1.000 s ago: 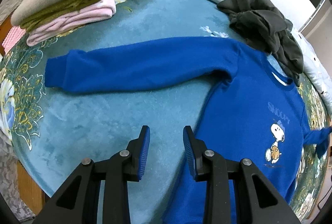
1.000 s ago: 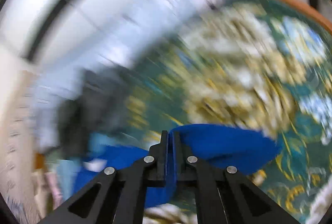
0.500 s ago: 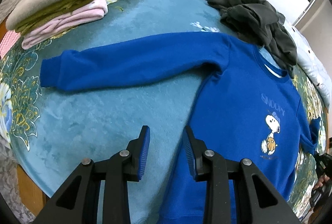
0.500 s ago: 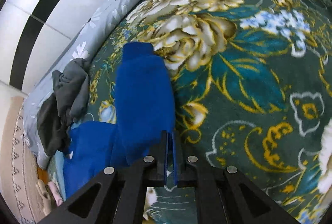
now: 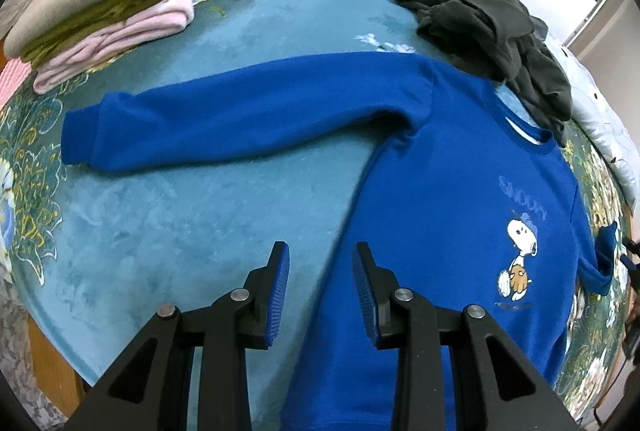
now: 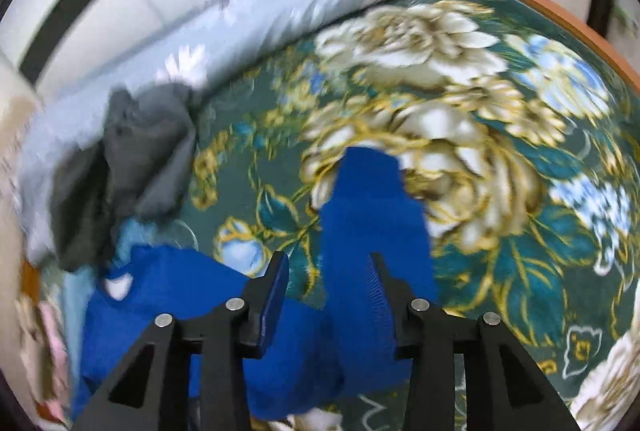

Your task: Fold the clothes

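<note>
Right wrist view: right gripper (image 6: 328, 287) jaws opening over the sweatshirt (image 5: 440, 231) sleeve (image 6: 372, 215), nothing gripped; left gripper (image 5: 320, 287) hangs parted, empty. Smooth sleeves flat before folding inward.

From the left wrist view I can read one word only: "SNOOPY", in pale grey-blue capitals across the chest of the blue sweatshirt (image 5: 440, 191). It stands just above the small cartoon dog print (image 5: 518, 263) on the same garment. Under that print there is a faint line of lettering, too small for me to make out. From the right wrist view I find nothing legible.
</note>
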